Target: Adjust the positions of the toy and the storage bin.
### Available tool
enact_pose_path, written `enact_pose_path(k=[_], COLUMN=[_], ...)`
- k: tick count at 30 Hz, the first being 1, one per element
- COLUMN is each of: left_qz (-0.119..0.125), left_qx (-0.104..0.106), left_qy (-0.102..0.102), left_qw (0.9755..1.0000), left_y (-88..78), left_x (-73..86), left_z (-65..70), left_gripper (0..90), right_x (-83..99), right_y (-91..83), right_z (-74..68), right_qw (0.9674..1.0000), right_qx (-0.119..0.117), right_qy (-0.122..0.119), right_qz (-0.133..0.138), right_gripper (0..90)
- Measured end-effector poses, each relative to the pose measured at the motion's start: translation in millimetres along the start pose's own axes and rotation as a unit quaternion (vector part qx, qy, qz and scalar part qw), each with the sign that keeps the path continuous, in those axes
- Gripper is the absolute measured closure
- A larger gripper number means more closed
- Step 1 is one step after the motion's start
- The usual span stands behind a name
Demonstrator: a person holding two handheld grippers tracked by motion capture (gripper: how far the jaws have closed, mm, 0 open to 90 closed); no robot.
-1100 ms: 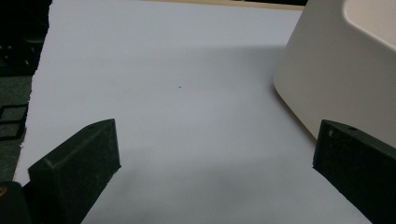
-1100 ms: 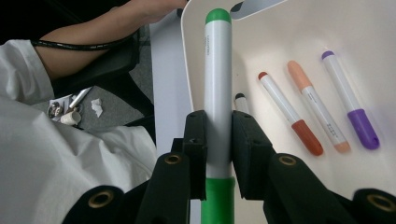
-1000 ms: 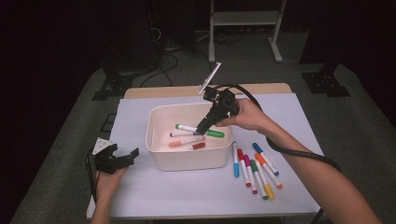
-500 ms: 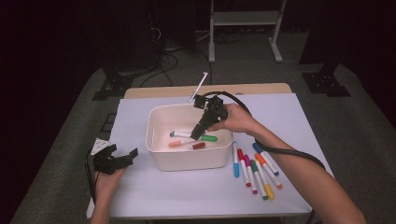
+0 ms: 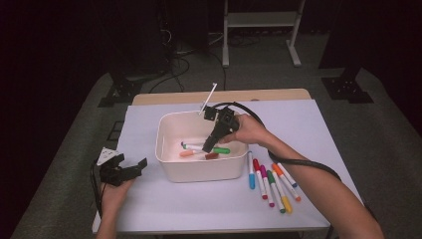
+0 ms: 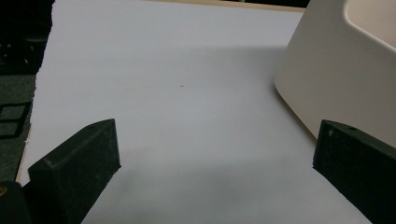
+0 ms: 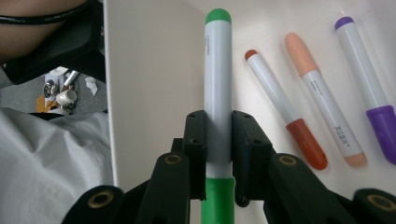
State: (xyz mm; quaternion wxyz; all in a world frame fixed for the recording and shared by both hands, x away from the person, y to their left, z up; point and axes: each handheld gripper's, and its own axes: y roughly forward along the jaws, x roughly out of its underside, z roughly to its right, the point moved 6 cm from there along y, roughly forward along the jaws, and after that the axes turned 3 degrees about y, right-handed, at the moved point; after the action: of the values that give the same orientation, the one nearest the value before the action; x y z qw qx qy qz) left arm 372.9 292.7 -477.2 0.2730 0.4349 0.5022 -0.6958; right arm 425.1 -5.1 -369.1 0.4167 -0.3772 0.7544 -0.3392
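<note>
**Green marker clamped over the bin**

Around me the room is dark: grey carpeted floor [image 5: 64,164], black cables at the upper left of the high view, the feet of a pale metal stand [image 5: 259,37] at the top centre, and black stand bases at the upper left and upper right. The table [image 5: 318,129] fills the middle of that view, covered with a white sheet; a strip of bare wood shows along its far edge.

One cream bin [image 5: 199,172] sits at the centre of the table. Lying on its floor, in my right gripper view, I count three markers: one with a red cap [image 7: 285,107], one with a peach cap [image 7: 324,100] and one with a purple cap [image 7: 369,86], side by side at the right of the frame. A fourth, the green marker [image 7: 217,93], is in my right gripper [image 7: 218,154], whose fingers [image 7: 196,149] are closed on its white barrel, inside the bin.

On the sheet at the lower right of the bin, in the high view, lies a loose row of six markers [image 5: 271,181].

My left gripper [image 5: 130,168] rests at the lower left, near the bin's left wall, its fingers [image 6: 77,170] spread wide with nothing between them.
</note>
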Motion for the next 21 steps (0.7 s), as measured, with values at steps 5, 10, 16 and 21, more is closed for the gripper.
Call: enact_pose_path(k=[5, 10, 16, 21], left_qz=[0.0, 0.001, 0.002, 0.001], left_qx=[0.0, 0.0, 0.0, 0.001], left_qy=[0.001, 0.0, 0.0, 0.003], left_qw=[1.0, 1.0, 1.0, 1.0], left_y=[-0.1, -0.4, -0.4, -0.4], left_x=[-0.3, -0.4, -0.6, -0.9], left_z=[0.2, 0.2, 0.3, 1.2], left_gripper=[0.0, 0.0, 0.0, 0.0], right_x=[0.0, 0.2, 1.9, 4.8], right_y=[3.7, 9.8, 12.0, 7.5], right_z=[2.0, 4.9, 5.6, 4.3], right_qw=[1.0, 0.9999, 0.9997, 0.9998], right_qx=[0.0, 0.005, 0.011, 0.014], right_qy=[0.003, 0.005, 0.009, 0.009], right_qz=[-0.006, -0.015, -0.02, -0.014], right_gripper=[75.2, 71.8, 67.0, 67.2])
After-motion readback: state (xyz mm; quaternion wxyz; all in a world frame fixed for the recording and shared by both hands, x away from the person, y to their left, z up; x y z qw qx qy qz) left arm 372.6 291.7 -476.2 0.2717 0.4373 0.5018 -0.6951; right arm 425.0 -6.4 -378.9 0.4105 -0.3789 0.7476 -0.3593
